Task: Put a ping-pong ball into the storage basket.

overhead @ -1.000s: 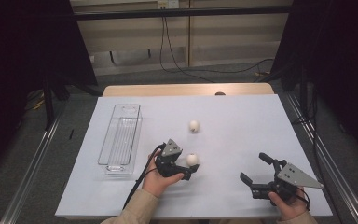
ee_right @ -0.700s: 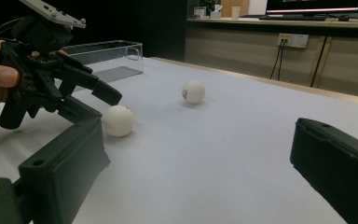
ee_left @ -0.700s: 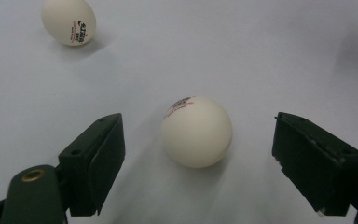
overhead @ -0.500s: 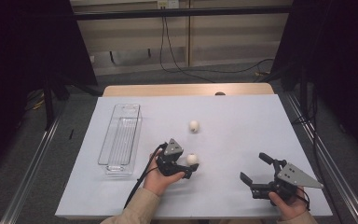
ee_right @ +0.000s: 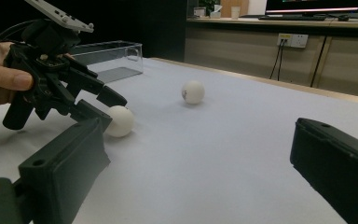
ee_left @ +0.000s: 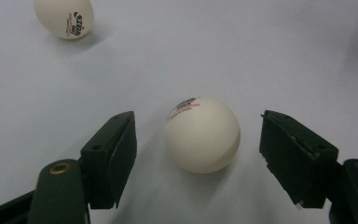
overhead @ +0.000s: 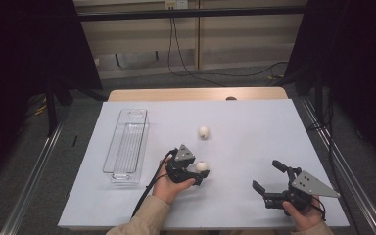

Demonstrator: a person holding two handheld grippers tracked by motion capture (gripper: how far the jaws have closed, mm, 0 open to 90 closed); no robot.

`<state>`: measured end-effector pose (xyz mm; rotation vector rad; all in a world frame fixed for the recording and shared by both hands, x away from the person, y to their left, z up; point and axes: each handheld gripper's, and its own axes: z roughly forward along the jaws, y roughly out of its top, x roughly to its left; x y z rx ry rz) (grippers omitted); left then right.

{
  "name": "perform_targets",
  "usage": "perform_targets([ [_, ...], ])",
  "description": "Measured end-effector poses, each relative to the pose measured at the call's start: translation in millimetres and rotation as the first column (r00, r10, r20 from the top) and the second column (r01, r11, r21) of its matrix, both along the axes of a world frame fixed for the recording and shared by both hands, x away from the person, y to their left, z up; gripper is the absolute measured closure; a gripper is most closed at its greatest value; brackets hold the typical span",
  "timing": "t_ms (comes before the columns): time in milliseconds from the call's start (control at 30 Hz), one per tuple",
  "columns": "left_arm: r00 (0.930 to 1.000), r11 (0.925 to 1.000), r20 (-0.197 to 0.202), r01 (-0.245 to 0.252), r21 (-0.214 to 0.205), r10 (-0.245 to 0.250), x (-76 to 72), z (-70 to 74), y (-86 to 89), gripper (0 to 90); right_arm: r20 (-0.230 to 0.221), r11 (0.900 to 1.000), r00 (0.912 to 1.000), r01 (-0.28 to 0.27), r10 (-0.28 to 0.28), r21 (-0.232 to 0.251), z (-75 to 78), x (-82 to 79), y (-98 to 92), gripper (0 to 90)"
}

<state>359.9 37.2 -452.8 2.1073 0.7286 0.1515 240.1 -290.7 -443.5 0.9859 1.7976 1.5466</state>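
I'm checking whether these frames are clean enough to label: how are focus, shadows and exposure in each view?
High view: sheet evenly lit, dark surroundings, near ball small but distinct. Left gripper view: near ball sharp with a soft shadow, its print too small to read; the left gripper jaws, which have just been closing, stand clear of it. Right gripper view: right gripper blurred, far ball crisp.

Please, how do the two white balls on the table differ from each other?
The near ball lies between the jaws of the left gripper, which have just been closing and do not touch it yet; the far ball lies free, with no gripper around it. The near ball's printed mark faces up and away from the gripper, the far ball's mark faces sideways. Both are white, round, alike in size, and rest on the white table.
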Motion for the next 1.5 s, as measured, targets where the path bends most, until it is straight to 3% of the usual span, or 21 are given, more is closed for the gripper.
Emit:
perform_targets([
  [333, 1.0000, 0.9997, -0.010, 0.000, 0.024, 0.000, 2.9, -1.3, -1.7, 32.3, -0.002, 1.0000, 1.0000, 0.001, -0.001, 0.000, 0.0, -0.1, -0.1, 2.6],
  [1500, 0.9997, 0.9992, -0.017, 0.016, 0.036, -0.015, 5.5, -4.4, -6.5, 45.5, -0.001, 1.0000, 1.0000, 0.001, -0.001, 0.000, 0.1, -0.1, -0.3, 2.6],
])
